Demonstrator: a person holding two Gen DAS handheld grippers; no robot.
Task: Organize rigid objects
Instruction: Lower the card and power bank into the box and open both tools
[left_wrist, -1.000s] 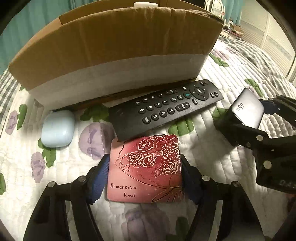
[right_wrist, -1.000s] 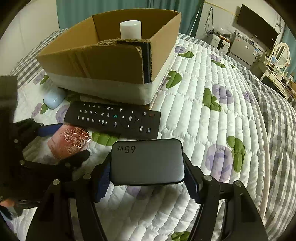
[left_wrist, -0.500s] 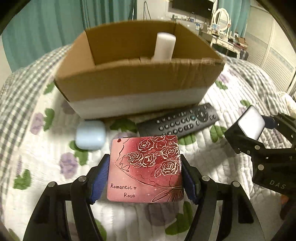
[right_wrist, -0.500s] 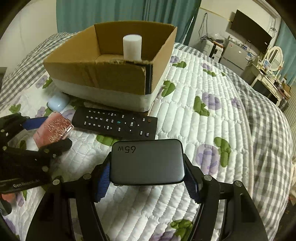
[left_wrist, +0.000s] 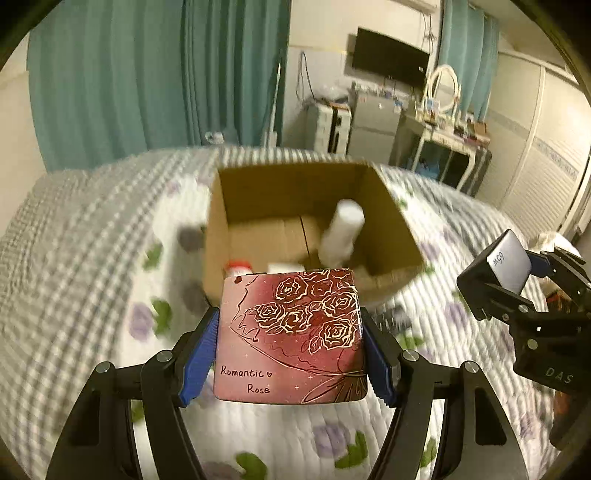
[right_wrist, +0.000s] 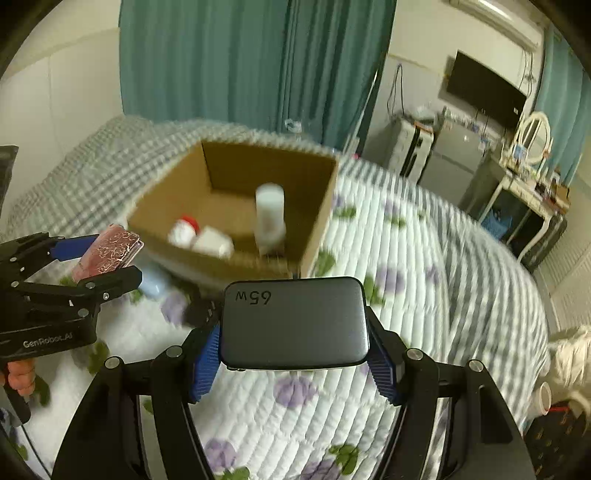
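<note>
Above the quilted bed (left_wrist: 92, 258), rose-print case (left_wrist: 290, 336) between left claw (left_wrist: 290, 354) fingers (clamped).

Box (left_wrist: 388, 206) on bed (left_wrist: 74, 258), ahead of both hand-held grippers. Upright cylinder (left_wrist: 341, 232) inside box, right side; two small items (right_wrist: 201, 236) lying left of it. Tin (left_wrist: 291, 336) left of charger (right_wrist: 295, 325).
</note>
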